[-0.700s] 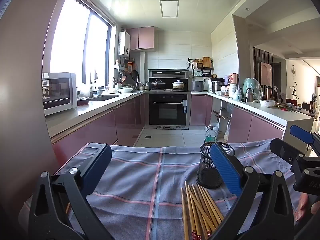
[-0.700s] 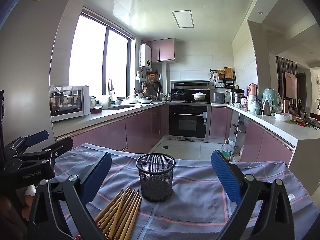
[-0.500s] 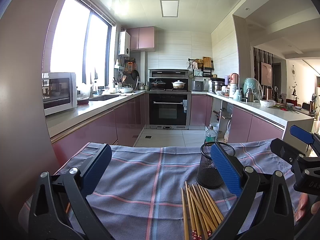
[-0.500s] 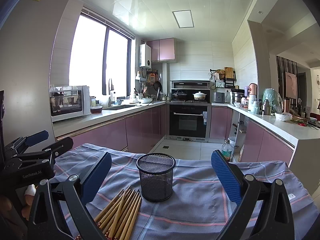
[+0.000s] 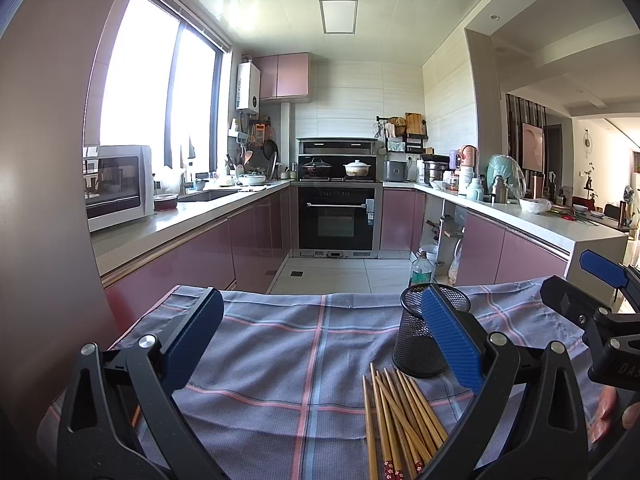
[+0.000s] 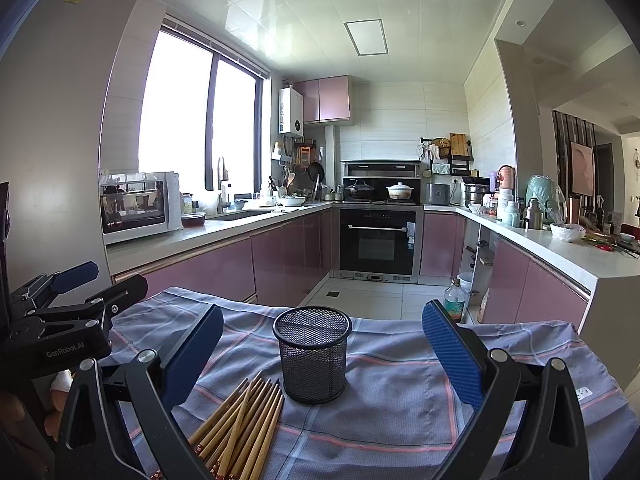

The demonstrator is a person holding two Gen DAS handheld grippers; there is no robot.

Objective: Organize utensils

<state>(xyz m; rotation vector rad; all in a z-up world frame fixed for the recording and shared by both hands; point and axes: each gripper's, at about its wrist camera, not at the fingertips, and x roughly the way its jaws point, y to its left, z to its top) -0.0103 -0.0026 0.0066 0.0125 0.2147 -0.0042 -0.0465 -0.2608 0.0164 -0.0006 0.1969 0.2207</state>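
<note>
A black mesh holder stands upright on a grey-blue checked cloth; in the left wrist view the holder is partly behind my right finger. Several wooden chopsticks lie bundled on the cloth just in front of it, also seen as chopsticks in the left wrist view. My left gripper hovers open over bare cloth, left of the chopsticks. My right gripper is open, with the holder centred beyond its blue pads and nothing between them. Each gripper shows at the edge of the other's view.
The clothed table ends at its far edge, with kitchen floor beyond. Pink cabinets and counters line both sides; a microwave sits left, an oven at the back. A plastic bottle stands on the floor past the table.
</note>
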